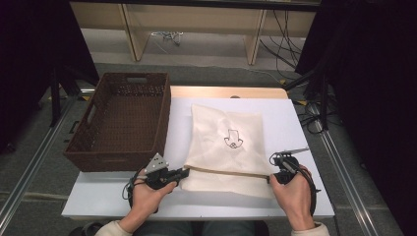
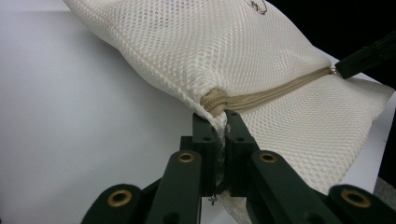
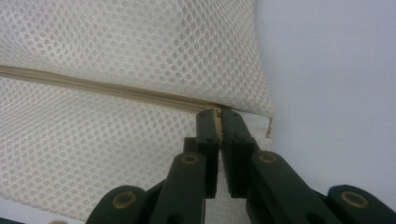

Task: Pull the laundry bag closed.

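Note:
A cream mesh laundry bag (image 1: pixel 226 142) with a small dark emblem lies flat on the white table (image 1: pixel 98 191). Its tan zipper (image 1: pixel 228 171) runs across the near end. My left gripper (image 1: pixel 186 172) is shut on the bag's mesh at the zipper's left end (image 2: pixel 212 100); the left gripper (image 2: pixel 220 122) pinches the fabric between its jaws. At the zipper's other end my right gripper (image 1: pixel 270 178) is shut on the zipper's pull. In the right gripper view my right gripper (image 3: pixel 218 116) clamps the tan pull where the zipper (image 3: pixel 107 88) ends. The mesh bag (image 3: pixel 126 42) spreads behind.
A dark brown wicker basket (image 1: pixel 78 142) stands at the table's left, beside the bag. Bare white tabletop lies in front of the bag and at its right. Beyond the table are a grey floor, wooden shelving and cables.

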Demonstrator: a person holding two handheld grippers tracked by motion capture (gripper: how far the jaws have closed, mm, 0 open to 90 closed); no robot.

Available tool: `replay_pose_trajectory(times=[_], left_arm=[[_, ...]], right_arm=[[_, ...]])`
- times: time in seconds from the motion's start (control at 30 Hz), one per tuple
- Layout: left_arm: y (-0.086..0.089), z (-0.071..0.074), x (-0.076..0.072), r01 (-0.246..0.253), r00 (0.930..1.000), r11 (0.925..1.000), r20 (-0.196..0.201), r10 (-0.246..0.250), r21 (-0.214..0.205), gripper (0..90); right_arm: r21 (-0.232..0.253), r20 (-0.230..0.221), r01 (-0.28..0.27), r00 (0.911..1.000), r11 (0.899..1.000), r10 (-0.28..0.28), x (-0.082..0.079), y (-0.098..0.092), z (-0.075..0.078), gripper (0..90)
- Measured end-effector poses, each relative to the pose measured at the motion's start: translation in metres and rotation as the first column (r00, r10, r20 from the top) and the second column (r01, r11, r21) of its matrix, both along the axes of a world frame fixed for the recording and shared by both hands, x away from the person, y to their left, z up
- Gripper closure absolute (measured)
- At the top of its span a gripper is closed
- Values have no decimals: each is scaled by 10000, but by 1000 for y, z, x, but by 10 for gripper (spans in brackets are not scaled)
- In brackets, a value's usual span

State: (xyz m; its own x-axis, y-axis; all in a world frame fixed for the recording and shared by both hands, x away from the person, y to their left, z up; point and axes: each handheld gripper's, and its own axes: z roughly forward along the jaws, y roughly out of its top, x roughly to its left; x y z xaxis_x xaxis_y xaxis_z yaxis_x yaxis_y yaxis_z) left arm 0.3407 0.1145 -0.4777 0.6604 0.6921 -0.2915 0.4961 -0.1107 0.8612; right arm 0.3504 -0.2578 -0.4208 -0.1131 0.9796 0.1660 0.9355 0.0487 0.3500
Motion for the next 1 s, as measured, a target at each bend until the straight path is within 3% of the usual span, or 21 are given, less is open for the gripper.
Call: replay_pose_trajectory(times=[0.2, 0.33, 0.4, 0.5, 0.63, 0.73, 0.8, 0.87, 1.0], left_arm=[[0, 0, 0, -84, 9999, 10000, -61, 84, -34, 854], [0, 0, 0, -124, 9999, 9999, -106, 124, -56, 855], [0, 0, 0, -108, 9999, 9999, -69, 108, 2, 855], [0, 0, 0, -116, 9999, 9999, -88, 116, 6, 854], [1, 0, 1, 20, 10000, 10000, 28, -20, 89, 855], [0, 0, 0, -119, 9999, 9999, -99, 119, 5, 855], [0, 0, 0, -105, 9999, 9999, -86, 105, 6, 855], [0, -1, 0, -66, 10000, 10000, -60, 66, -39, 855], [1, 0, 1, 41, 10000, 10000, 19, -42, 70, 855]], right_arm=[[-57, -89, -30, 10000, 10000, 29, 0, 0, -1, 876], [26, -130, 503, 9986, 9987, -503, -2, -1, 0, 876], [-100, 10, 108, 9999, 9999, -108, -1, -7, -2, 876], [-4, 84, 275, 9996, 9996, -275, -1, -5, -2, 876], [15, -85, 191, 9998, 9998, -191, -2, -6, -1, 876], [44, -112, 80, 9999, 10000, -79, -1, -7, -2, 876], [143, -73, 351, 9994, 9993, -350, -1, -5, -3, 876], [50, -136, 101, 9999, 9999, -101, -1, -7, -3, 876], [87, -118, 165, 9998, 9998, -164, -1, -7, -2, 876]])
